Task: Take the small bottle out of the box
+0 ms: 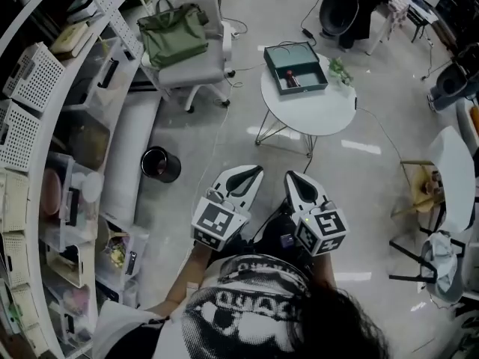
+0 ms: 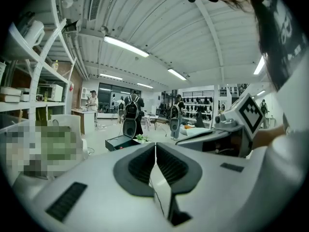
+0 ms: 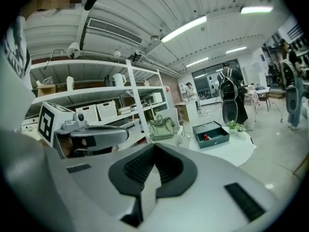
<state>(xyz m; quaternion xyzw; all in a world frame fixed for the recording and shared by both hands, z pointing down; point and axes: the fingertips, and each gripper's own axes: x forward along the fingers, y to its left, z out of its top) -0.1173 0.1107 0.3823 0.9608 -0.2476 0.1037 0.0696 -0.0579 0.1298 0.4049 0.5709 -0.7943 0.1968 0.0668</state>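
A dark green box lies open on a round white table some way ahead of me. A small red bottle rests inside it. The right gripper view shows the box and the bottle far off. In the left gripper view the box is distant too. My left gripper and right gripper are held side by side close to the person's body, over the floor. Both are shut and hold nothing. Their jaws meet in the left gripper and right gripper views.
A white office chair with a green bag stands left of the table. A black bin sits on the floor near white shelving along the left. A small plant is on the table. More chairs stand at right.
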